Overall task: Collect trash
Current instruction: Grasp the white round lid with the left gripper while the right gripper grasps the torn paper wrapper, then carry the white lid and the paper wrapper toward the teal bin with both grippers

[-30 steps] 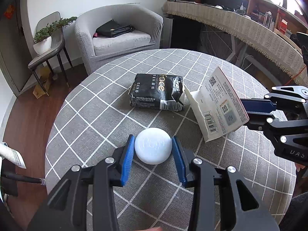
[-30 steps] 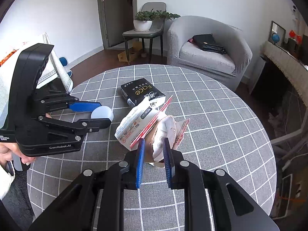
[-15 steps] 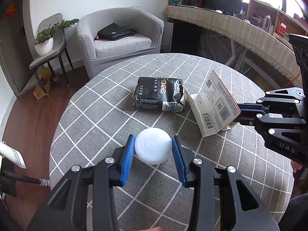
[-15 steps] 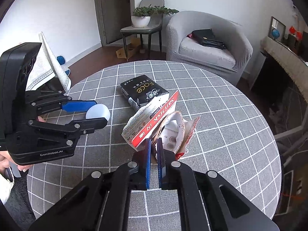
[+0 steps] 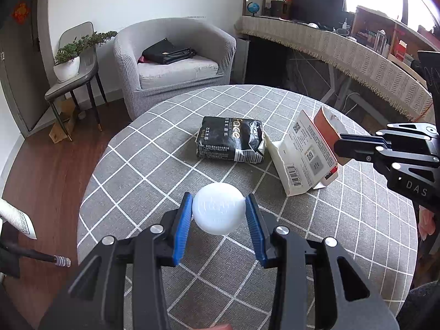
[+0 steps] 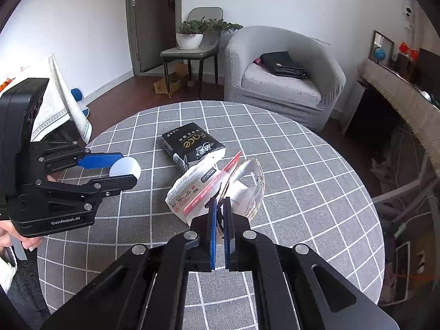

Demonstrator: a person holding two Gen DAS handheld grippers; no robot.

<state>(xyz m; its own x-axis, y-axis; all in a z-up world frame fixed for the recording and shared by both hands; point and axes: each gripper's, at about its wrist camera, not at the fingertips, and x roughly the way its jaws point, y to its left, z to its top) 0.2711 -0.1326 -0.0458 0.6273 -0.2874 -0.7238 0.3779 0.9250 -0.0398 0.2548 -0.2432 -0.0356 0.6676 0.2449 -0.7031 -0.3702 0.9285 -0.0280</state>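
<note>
Two tools, each gripping trash over a grey checked tabletop (image 5: 143, 165).
Left wrist view: the left tool (image 5: 218, 211) pinches a white round lid (image 5: 218, 212). Right wrist view: the right tool (image 6: 219, 214), pressed nearly together, clamps a torn carton (image 6: 203, 187) beside a black tissue pack (image 6: 192, 144).

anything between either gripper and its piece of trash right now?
No. The left gripper is already shut on the white lid, and the right gripper is shut on a flap of the torn carton. The black tissue pack lies beyond both, on the checked table.
</note>
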